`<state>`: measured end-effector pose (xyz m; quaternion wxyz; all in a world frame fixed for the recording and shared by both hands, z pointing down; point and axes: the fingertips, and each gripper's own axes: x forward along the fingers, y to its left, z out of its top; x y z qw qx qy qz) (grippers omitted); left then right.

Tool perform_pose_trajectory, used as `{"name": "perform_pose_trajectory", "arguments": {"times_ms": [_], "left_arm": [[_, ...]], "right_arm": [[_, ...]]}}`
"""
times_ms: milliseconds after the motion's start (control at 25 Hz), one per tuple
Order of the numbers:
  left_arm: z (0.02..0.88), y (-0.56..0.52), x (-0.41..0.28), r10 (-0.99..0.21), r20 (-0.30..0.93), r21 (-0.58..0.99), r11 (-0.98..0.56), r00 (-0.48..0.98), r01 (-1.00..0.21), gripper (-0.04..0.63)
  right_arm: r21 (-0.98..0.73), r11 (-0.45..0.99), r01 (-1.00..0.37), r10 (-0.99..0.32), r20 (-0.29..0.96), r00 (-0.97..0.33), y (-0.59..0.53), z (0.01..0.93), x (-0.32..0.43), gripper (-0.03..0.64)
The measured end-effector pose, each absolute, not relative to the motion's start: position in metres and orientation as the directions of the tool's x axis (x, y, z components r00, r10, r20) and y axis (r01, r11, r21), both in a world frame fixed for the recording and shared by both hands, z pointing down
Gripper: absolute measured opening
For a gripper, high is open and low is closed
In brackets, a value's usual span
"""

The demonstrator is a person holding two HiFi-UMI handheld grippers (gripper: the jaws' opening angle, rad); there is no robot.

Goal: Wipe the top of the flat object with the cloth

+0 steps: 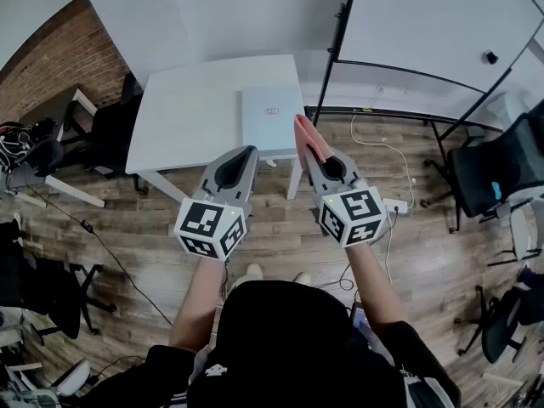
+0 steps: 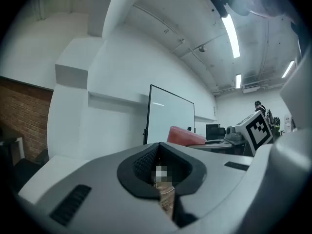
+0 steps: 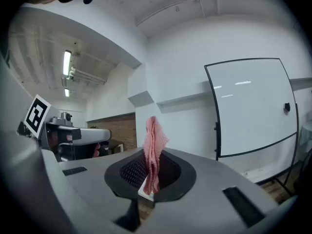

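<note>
A pale blue flat square object (image 1: 270,122) lies on the right part of a white table (image 1: 187,113), near its front edge. My right gripper (image 1: 313,153) is shut on a pink cloth (image 1: 308,139), which sticks up from its jaws (image 3: 153,147) and hangs over the table's front right corner. My left gripper (image 1: 245,157) is shut with nothing in it and is held level beside the right one, short of the table's front edge. The pink cloth (image 2: 186,136) also shows in the left gripper view, past the shut jaws.
A whiteboard on a black frame (image 1: 425,32) stands right of the table. Black office chairs stand at the left (image 1: 110,130) and right (image 1: 497,168). A brick wall (image 1: 51,58) runs at the left. Cables and a power strip (image 1: 397,205) lie on the wooden floor.
</note>
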<state>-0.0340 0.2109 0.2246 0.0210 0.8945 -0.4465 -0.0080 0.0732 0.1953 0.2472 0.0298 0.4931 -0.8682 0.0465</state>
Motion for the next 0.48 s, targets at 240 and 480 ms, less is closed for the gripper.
{"name": "perform_pose_trajectory", "arguments": {"times_ms": [240, 480], "left_arm": [[0.228, 0.208, -0.024, -0.799, 0.010, 0.048, -0.600, 0.601, -0.798, 0.011], [0.226, 0.209, -0.014, -0.809, 0.003, 0.058, -0.587, 0.588, -0.807, 0.011]], "right_arm": [[-0.065, 0.511, -0.857, -0.852, 0.096, -0.515, 0.194, 0.249, 0.082, 0.043], [-0.062, 0.523, -0.850, -0.844, 0.104, -0.526, 0.197, 0.251, 0.093, 0.044]]}}
